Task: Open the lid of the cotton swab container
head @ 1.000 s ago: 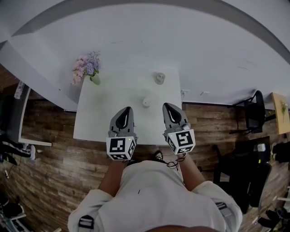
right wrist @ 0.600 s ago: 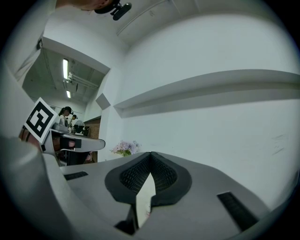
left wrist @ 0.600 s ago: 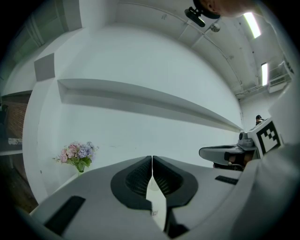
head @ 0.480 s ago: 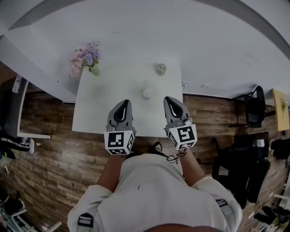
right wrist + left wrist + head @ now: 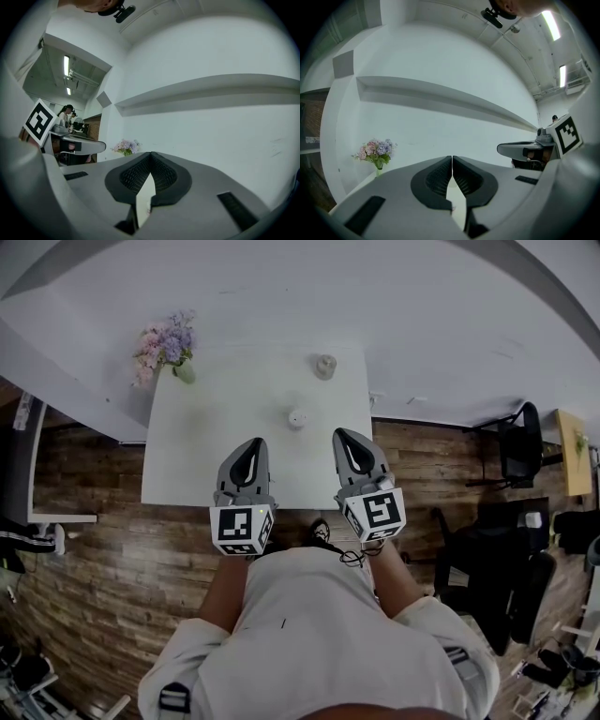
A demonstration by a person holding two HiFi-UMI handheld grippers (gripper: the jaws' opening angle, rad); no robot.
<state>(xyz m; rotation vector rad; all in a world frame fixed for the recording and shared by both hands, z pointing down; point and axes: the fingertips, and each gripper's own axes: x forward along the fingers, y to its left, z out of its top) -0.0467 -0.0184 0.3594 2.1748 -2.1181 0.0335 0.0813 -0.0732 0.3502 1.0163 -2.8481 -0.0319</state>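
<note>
In the head view a small white round container [image 5: 296, 417] stands near the middle of the white table [image 5: 197, 465]. A second small greyish container [image 5: 324, 366] sits at the table's far edge. My left gripper [image 5: 251, 442] hovers over the near part of the table, shut and empty, a short way short of the white container. My right gripper [image 5: 343, 436] is level with it at the table's right edge, also shut and empty. Each gripper view shows its own closed jaws, left gripper [image 5: 452, 158] and right gripper [image 5: 150, 155], pointing at the white wall; the containers are hidden there.
A vase of pink and purple flowers [image 5: 163, 345] stands at the table's far left corner, also seen as flowers [image 5: 375, 152] and flowers [image 5: 125, 147]. The white wall lies behind the table. Wooden floor surrounds it, with black chairs [image 5: 514, 448] to the right.
The table and its objects have shifted up and left in the head view. Both grippers have kept their shut pose and sit slightly higher in the picture.
</note>
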